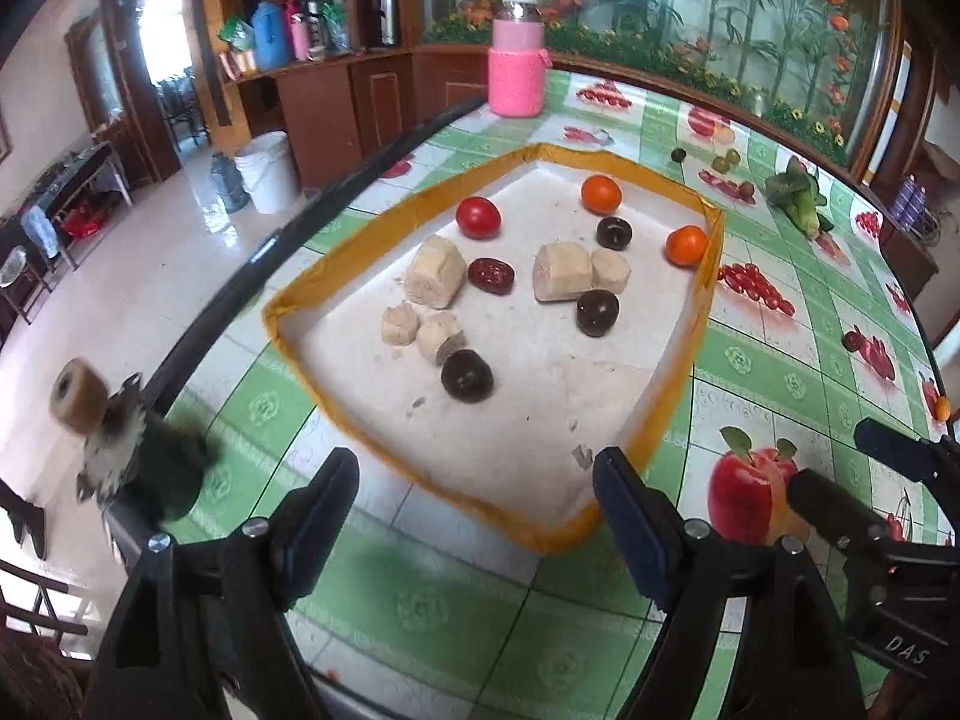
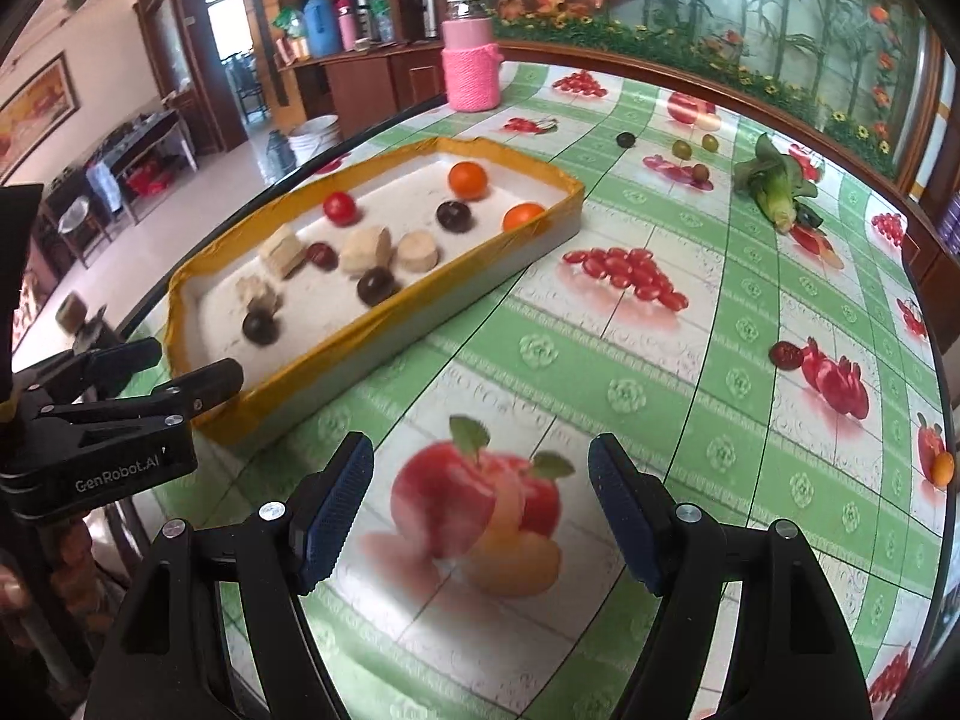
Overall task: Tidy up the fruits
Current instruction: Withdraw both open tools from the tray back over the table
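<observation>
A white tray with a yellow rim (image 1: 336, 276) (image 2: 528, 252) holds a red tomato (image 1: 477, 217), two oranges (image 1: 600, 194), several dark plums (image 1: 467, 376), a red date (image 1: 491, 275) and pale banana chunks (image 1: 435, 272). Loose on the tablecloth lie a dark plum (image 2: 626, 139), two green fruits (image 2: 681, 149), a red date (image 2: 785, 354), a small orange (image 2: 942, 468) and a leafy corn cob (image 2: 780, 189). My left gripper (image 1: 474, 510) is open and empty at the tray's near edge. My right gripper (image 2: 480, 504) is open and empty over a printed apple.
A pink knitted jar (image 1: 517, 60) stands at the table's far edge. A dark ornament with a brown roll (image 1: 132, 450) sits at the near left corner. The left gripper (image 2: 156, 384) shows in the right wrist view beside the tray. The floor drops away to the left.
</observation>
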`<state>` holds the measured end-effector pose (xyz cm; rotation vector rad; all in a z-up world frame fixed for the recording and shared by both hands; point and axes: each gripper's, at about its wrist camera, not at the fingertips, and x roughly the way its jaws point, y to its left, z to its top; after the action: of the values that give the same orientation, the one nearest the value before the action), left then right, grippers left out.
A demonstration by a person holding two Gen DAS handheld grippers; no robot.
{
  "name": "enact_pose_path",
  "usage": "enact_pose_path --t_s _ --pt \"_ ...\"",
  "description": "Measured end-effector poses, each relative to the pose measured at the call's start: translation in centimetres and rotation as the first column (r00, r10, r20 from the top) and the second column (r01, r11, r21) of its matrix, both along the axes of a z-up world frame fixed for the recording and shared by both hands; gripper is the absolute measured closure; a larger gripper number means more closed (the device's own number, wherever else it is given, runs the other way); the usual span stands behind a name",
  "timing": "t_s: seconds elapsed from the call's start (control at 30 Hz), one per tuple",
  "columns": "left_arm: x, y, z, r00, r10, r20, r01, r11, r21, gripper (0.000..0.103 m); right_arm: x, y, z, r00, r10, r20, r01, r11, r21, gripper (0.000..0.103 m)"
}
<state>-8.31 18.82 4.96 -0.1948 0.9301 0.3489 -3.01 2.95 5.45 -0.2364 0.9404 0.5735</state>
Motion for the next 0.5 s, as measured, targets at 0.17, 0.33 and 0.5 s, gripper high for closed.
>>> enact_pose_path --t_s 0.17,0.33,0.5 --pt "-2.1 -0.4 0.5 0.998 0.055 0.002 -0.055 0.998 -0.035 0.021 -1.2 -0.5 0.1 0.999 0.048 0.001 -0.048 0.999 0.021 0.029" --pt "-3.6 -0.2 1.3 0.994 0.108 0.015 -0.109 0.994 0.004 0.021 -2.1 -0.6 1.0 0.997 0.074 0.009 -0.074 0.997 0.038 0.026" --pt "-4.3 1.3 2.1 0.992 0.114 0.054 -0.114 0.993 -0.006 0.021 -3.1 0.0 2.0 0.998 0.051 0.033 -0.052 0.998 0.031 0.024"
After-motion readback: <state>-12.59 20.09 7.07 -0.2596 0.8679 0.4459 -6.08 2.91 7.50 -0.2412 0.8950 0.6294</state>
